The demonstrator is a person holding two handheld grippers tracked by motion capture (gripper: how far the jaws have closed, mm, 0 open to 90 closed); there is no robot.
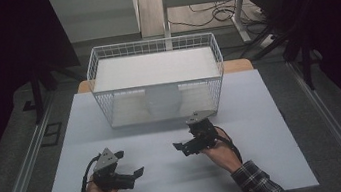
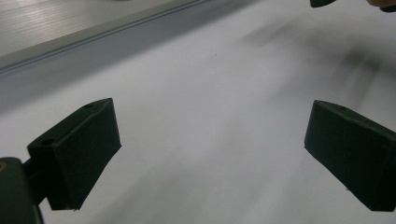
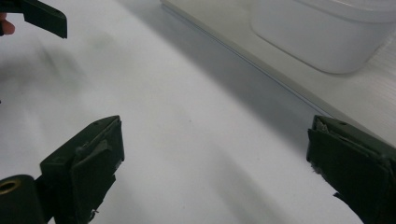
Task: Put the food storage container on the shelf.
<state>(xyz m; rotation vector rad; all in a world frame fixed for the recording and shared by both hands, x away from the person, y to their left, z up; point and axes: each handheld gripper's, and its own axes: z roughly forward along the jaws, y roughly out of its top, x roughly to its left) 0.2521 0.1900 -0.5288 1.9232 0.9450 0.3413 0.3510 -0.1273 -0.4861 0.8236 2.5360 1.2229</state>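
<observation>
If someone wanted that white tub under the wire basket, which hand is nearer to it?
Right, probably. The right gripper is open just in front of the wire basket, and the white tub lies close ahead in its own view. The left gripper, also open, sits farther back toward the table's near edge.

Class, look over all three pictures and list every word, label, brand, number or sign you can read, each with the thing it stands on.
None: no readable text anywhere in these pictures.
The wire basket, the white container inside it, the table and both grippers, left and right, carry no lettering or numbers that show.
</observation>
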